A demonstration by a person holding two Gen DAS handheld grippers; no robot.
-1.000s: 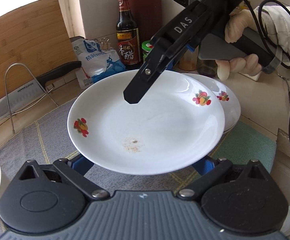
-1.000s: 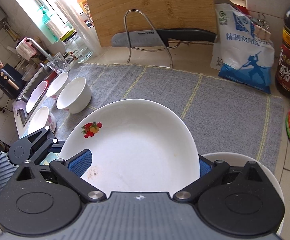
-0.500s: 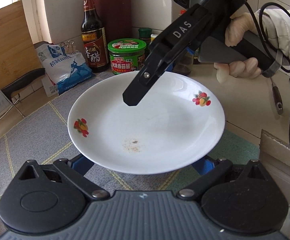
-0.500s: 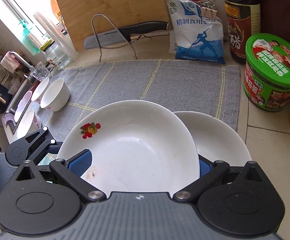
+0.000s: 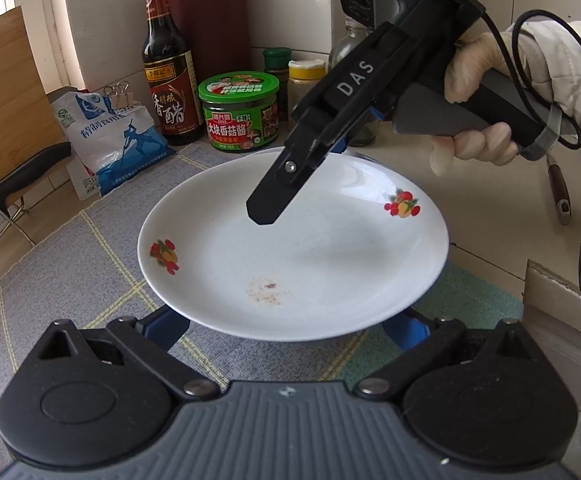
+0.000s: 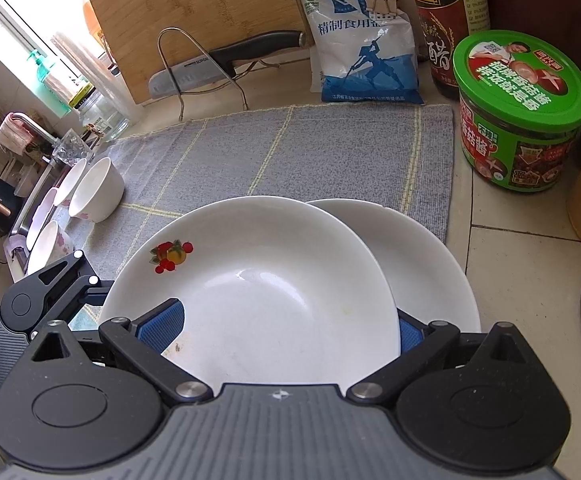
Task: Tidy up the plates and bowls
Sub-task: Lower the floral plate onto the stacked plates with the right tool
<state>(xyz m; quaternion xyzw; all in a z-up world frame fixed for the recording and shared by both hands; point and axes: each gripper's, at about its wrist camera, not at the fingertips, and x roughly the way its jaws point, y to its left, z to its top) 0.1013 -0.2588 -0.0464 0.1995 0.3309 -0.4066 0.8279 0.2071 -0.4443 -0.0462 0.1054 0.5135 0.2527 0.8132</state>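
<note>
A white plate with fruit prints point(image 5: 310, 256) is held in the air between both grippers. My left gripper point(image 5: 290, 324) is shut on its near rim. My right gripper point(image 6: 286, 328) is shut on its far rim; in the left wrist view its black finger point(image 5: 274, 196) lies over the plate. The plate also shows in the right wrist view point(image 6: 266, 280). A second white plate point(image 6: 422, 264) lies just under and to the right of it on the grey mat point(image 6: 290, 148). Several white bowls point(image 6: 94, 188) stand at the mat's left end.
A green-lidded jar point(image 6: 518, 108), a vinegar bottle point(image 5: 168, 68), a salt bag point(image 6: 362, 40) and spice jars stand along the back. A knife point(image 6: 226, 60) rests on a wire rack by a wooden board point(image 6: 194, 8). The sink point(image 6: 22, 208) is far left.
Both grippers have carried the plate to the right, toward the jar and the second plate. It now hangs over that plate's left side. The bowls have dropped back to the left.
</note>
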